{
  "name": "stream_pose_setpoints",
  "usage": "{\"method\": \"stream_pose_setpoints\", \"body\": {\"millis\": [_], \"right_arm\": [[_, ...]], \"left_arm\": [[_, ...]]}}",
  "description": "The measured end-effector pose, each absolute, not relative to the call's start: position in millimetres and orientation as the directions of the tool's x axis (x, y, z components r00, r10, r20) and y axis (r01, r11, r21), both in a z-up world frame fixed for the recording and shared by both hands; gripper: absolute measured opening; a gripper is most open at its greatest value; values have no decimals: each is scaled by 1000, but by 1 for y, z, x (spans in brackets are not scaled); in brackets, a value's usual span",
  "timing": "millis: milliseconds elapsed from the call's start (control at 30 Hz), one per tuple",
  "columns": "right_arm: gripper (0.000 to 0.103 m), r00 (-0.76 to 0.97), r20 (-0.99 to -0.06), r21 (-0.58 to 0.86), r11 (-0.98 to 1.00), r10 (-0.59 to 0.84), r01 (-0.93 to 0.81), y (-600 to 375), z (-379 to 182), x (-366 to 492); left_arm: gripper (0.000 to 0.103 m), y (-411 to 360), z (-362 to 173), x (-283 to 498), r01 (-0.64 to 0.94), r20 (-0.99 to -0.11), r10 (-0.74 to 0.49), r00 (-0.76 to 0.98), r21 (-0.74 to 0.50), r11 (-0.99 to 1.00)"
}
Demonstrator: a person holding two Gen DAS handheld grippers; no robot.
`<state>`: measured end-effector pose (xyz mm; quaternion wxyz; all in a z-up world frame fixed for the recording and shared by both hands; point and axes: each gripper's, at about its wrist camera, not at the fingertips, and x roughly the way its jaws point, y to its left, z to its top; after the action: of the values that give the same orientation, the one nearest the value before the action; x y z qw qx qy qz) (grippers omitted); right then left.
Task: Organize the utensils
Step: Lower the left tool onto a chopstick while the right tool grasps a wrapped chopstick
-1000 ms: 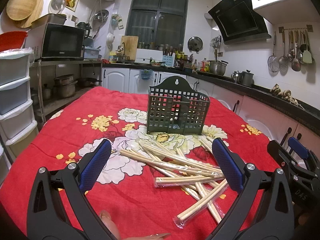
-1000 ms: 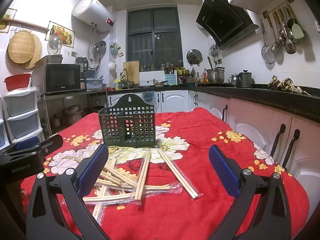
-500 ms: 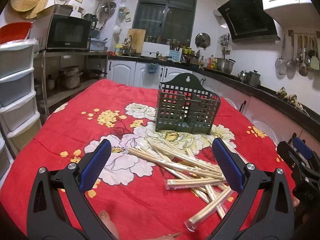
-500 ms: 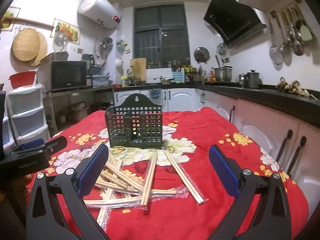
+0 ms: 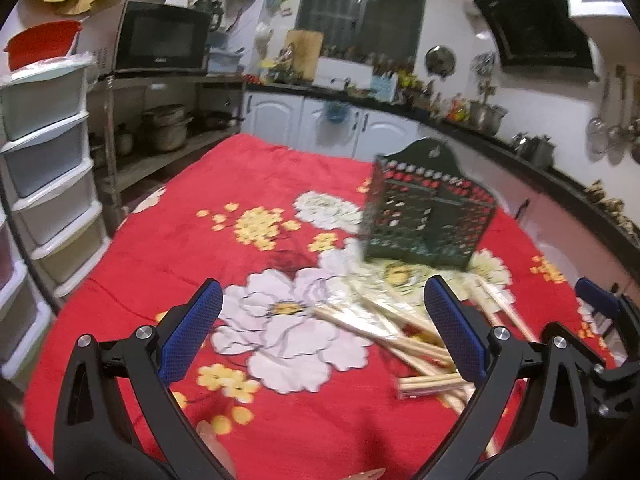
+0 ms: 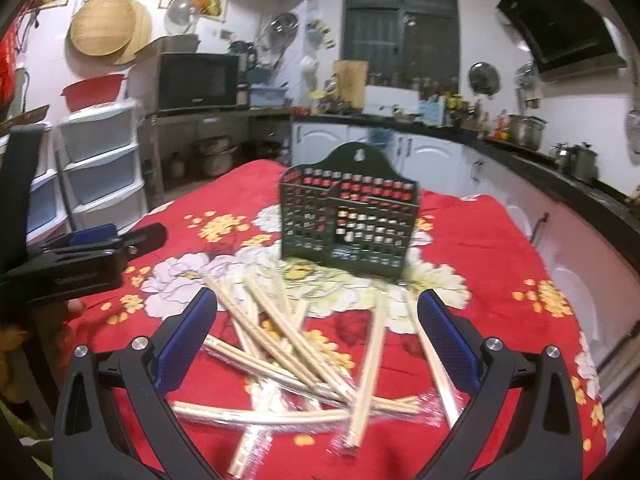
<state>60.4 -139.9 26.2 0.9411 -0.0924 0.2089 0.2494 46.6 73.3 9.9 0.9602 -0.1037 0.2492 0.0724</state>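
Your left gripper (image 5: 322, 330) is spread wide and empty above the red flowered cloth (image 5: 248, 184) on the bench, aimed left of the pile. Your right gripper (image 6: 318, 330) is also apart and empty, hovering over the wrapped chopsticks (image 6: 296, 344). They lie flat in a crossed heap in front of the dark green slotted holder (image 6: 348, 220) — no common axis: several run diagonally from near right to far left, two run nearly straight toward the holder, and one lies crosswise nearest you. The holder stands upright, open top up, its arched back plate on the far side.
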Motion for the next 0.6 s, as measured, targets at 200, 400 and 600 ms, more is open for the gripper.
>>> {"method": "stream_pose_setpoints", "body": {"millis": [200, 400, 600], "right_arm": [[97, 754, -491, -67, 844, 436, -532, -126, 29, 84], [93, 724, -566, -63, 855, 394, -515, -129, 20, 116], [76, 666, -664, -22, 881, 340, -472, -143, 2, 157]], "left_arm": [[93, 94, 3, 64, -173, -553, 21, 833, -225, 959], [93, 99, -10, 89, -156, -632, -54, 773, -272, 950], [69, 99, -31, 115, -141, -718, -163, 677, -343, 929]]}}
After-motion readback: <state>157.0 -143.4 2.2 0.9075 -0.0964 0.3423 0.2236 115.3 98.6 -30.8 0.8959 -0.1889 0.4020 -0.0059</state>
